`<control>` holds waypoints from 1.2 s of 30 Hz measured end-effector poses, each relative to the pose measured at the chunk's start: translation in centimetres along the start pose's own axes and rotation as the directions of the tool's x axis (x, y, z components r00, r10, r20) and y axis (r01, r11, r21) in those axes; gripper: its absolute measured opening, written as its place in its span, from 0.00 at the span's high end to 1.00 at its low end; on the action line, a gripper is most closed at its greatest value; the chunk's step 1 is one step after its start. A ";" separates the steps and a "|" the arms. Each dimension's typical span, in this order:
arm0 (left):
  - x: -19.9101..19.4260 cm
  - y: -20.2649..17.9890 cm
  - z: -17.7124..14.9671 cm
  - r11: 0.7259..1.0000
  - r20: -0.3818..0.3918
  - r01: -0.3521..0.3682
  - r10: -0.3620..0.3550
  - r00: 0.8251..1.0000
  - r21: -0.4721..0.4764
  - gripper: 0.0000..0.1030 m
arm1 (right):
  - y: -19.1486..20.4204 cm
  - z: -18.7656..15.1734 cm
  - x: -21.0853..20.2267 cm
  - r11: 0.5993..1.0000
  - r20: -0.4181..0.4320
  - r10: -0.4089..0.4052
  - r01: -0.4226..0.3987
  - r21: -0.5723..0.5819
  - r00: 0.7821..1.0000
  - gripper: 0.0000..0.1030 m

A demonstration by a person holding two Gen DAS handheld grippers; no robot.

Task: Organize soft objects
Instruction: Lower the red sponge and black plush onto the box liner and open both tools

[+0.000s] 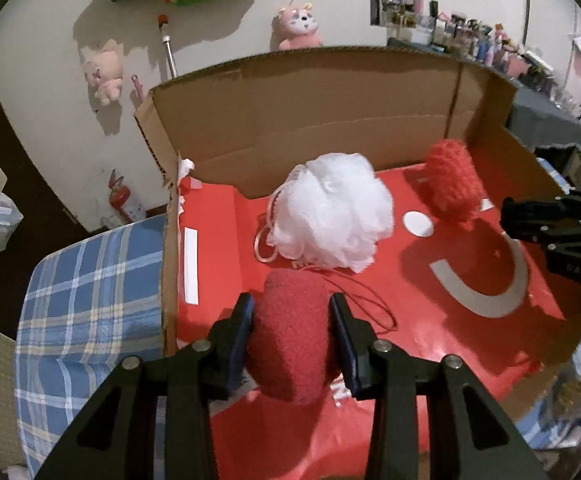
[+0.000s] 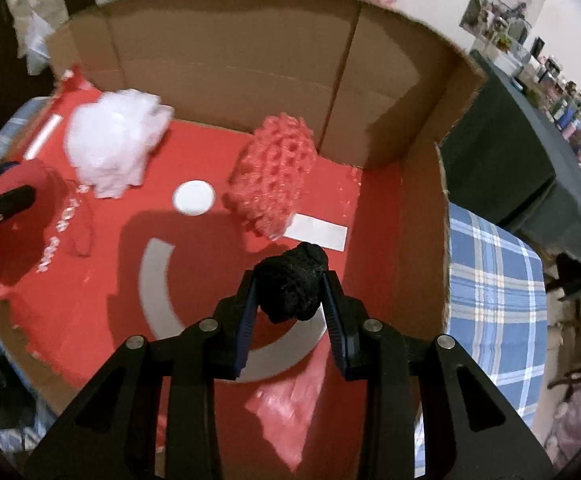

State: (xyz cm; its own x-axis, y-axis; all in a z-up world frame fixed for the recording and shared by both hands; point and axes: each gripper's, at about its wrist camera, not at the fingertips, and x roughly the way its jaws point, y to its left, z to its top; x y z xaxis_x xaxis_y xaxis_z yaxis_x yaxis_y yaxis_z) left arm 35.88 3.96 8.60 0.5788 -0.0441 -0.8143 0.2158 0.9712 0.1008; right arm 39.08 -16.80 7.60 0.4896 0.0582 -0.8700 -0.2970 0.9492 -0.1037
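Observation:
My left gripper (image 1: pixel 290 312) is shut on a red fuzzy soft pad (image 1: pixel 290 340), held over the red liner of an open cardboard box (image 1: pixel 290 92). A white mesh bath pouf (image 1: pixel 330 216) lies in the box just beyond it, and a red knitted scrubber (image 1: pixel 452 180) rests near the back right corner. My right gripper (image 2: pixel 288 288) is shut on a black fuzzy ball (image 2: pixel 292 284) above the box floor. In the right wrist view the white pouf (image 2: pixel 114 148) is at back left and the red scrubber (image 2: pixel 274 176) in the middle. The right gripper shows in the left wrist view (image 1: pixel 530 224) at the right edge.
The box stands on a blue plaid cloth (image 1: pixel 90 280), also seen in the right wrist view (image 2: pixel 494 280). Tall cardboard flaps (image 2: pixel 230 64) wall the back. Pink plush toys (image 1: pixel 298 28) hang on the wall behind. A dark table (image 2: pixel 510 152) stands to the right.

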 end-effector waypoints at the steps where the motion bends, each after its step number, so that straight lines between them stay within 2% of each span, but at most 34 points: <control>1: 0.4 0.1 0.1 1.000 -0.011 -0.004 0.004 1.000 -0.001 0.60 | -0.1 0.3 0.6 1.000 -0.016 -0.010 0.010 0.004 1.000 0.70; 6: 2.3 0.6 0.4 0.999 -0.051 -0.026 0.025 0.998 -0.020 0.59 | 0.0 1.1 2.7 0.999 -0.061 -0.041 0.041 0.001 0.997 0.70; 10: 2.8 0.5 0.5 0.998 -0.048 -0.060 0.060 0.997 -0.003 0.58 | 0.3 1.2 3.6 0.998 -0.080 -0.060 0.059 -0.017 0.995 0.70; 16: 3.0 0.2 0.5 0.996 -0.057 -0.085 0.086 0.995 0.016 0.58 | 0.3 1.0 3.7 0.997 -0.077 -0.073 0.071 -0.034 0.994 0.70; 21: 3.3 0.1 0.5 0.993 -0.067 -0.107 0.110 0.992 0.039 0.53 | 1.3 1.4 3.8 0.994 -0.078 -0.093 0.088 -0.061 0.993 0.69; 22: 3.3 0.2 0.5 0.994 -0.067 -0.105 0.107 0.992 0.037 0.52 | 1.5 1.4 3.9 0.993 -0.077 -0.100 0.095 -0.069 0.992 0.67; 23: 3.3 0.2 0.5 0.994 -0.066 -0.102 0.104 0.992 0.037 0.52 | 1.5 1.3 3.8 0.993 -0.077 -0.103 0.098 -0.071 0.992 0.60; 24: 3.2 0.2 0.5 0.995 -0.064 -0.099 0.101 0.993 0.034 0.50 | 1.6 1.3 3.8 0.992 -0.077 -0.104 0.099 -0.073 0.992 0.48; 25: 3.1 0.3 0.6 0.995 -0.062 -0.096 0.097 0.993 0.030 0.49 | 1.7 1.3 3.8 0.992 -0.076 -0.108 0.102 -0.078 0.991 0.46; 27: 2.9 0.3 0.6 0.995 -0.055 -0.092 0.093 0.994 0.026 0.40 | 1.9 1.1 3.6 0.989 -0.064 -0.122 0.116 -0.093 0.990 0.46; 30: 2.3 0.5 0.7 0.997 -0.028 -0.079 0.079 0.996 0.014 0.33 | 2.5 0.9 3.2 0.986 -0.048 -0.129 0.123 -0.114 0.990 0.46; 33: 1.4 0.5 0.7 0.998 -0.008 -0.066 0.066 0.998 0.005 0.26 | 2.9 0.9 2.5 0.985 -0.030 -0.134 0.130 -0.114 0.991 0.46; 36: 0.2 0.4 0.5 0.998 0.022 -0.061 0.061 0.998 0.002 0.24 | 3.0 0.8 1.6 0.988 -0.016 -0.122 0.120 -0.101 0.992 0.46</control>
State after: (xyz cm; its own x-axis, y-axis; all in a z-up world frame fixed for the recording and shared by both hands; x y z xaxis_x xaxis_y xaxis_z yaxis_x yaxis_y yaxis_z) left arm 36.50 4.20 8.79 0.6079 0.0105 -0.7939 0.1814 0.9716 0.1518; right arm 39.61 -13.59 6.32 0.5088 -0.0633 -0.8585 -0.3175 0.9132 -0.2555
